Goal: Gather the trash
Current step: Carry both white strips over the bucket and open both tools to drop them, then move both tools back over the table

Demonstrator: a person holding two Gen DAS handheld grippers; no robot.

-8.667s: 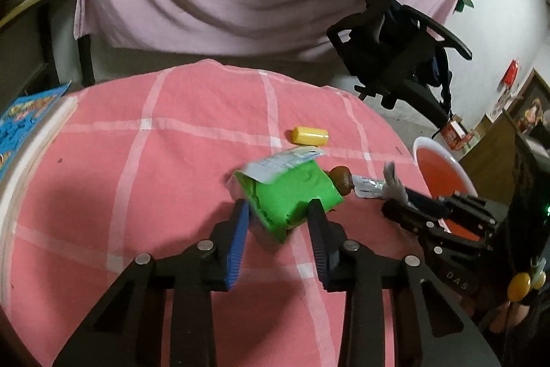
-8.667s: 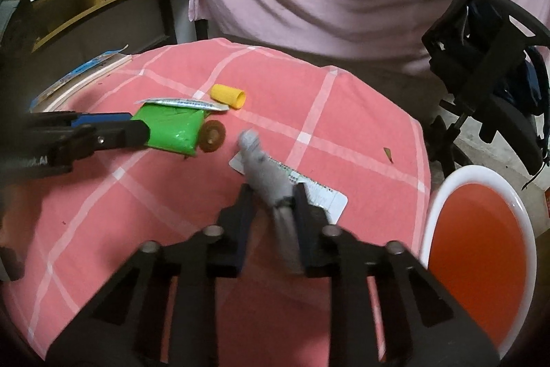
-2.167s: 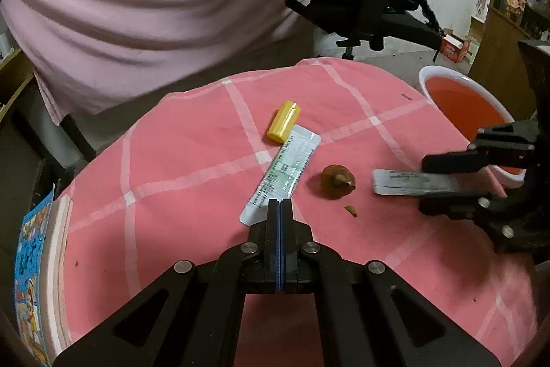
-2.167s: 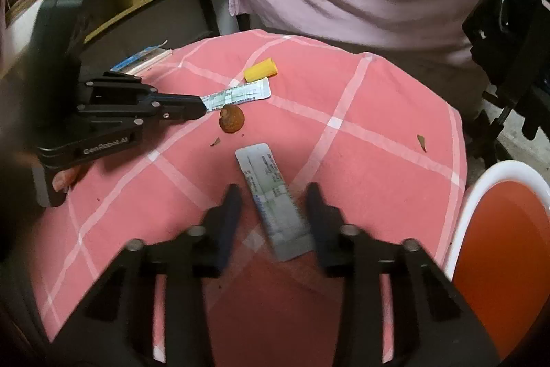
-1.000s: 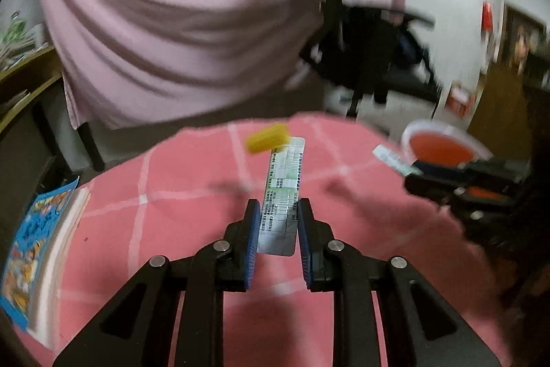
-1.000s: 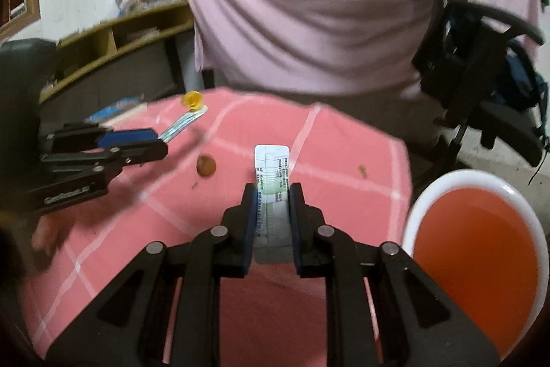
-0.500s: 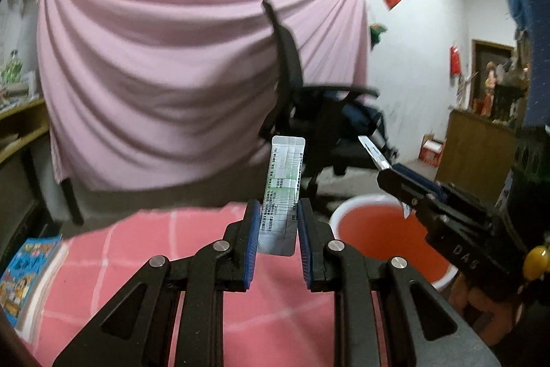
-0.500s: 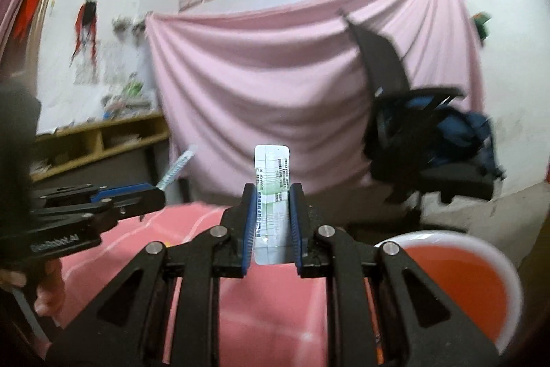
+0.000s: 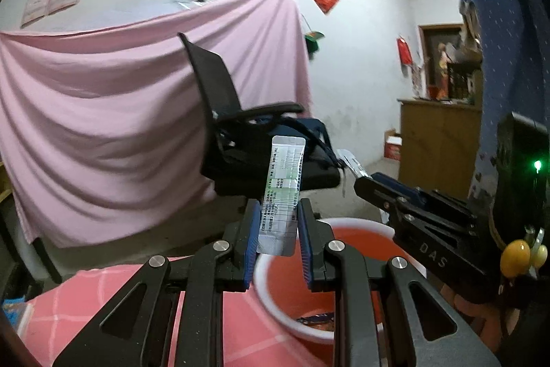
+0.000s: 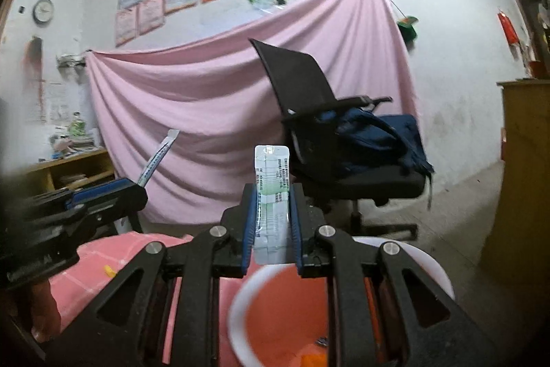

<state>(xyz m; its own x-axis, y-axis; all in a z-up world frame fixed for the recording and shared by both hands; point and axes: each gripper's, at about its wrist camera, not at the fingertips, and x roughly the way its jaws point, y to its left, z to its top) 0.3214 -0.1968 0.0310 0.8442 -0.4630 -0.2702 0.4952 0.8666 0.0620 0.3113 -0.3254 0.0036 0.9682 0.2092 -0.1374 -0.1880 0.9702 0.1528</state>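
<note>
Left wrist: office chair (image 9: 240,133) behind sachet (image 9: 280,195)

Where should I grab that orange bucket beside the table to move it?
Probably the white rim of the bucket, from above, one finger inside and one outside: its open mouth faces up and looks too wide to span.

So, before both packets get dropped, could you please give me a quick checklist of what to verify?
1. Left tool clamped on its packet: ok.
2. Right tool clamped on its packet: ok.
3. Orange bin open, with room inside: ok.
4. Left packet above the bin opening: ok, though close to the near rim.
5. Right packet above the opening: cannot tell; the rim sits right below it.
6. Tools apart from each other: ok.
</note>
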